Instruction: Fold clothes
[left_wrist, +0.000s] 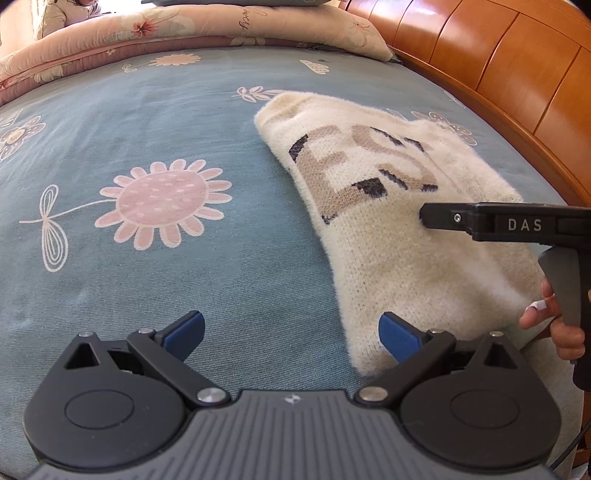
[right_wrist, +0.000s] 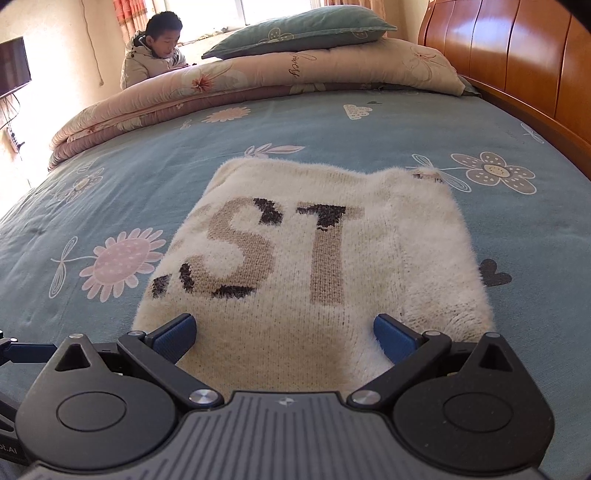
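sweater (right_wrist: 306, 258) lies as a flat, narrow bundle on the bed (right_wrist: 332, 125), toward its headboard-side edge, lettering up. both my tongs stand released, nothing in either: left gripper (left_wrist: 291, 332) over bare sheet just beside the sweater's near corner, right gripper (right_wrist: 284, 334) over its near edge. whether another fold is due i can't tell. the risk i see: fuzzy knit snagging on a pad, or a pinch catching only the top layer, so the folded layers slide apart.
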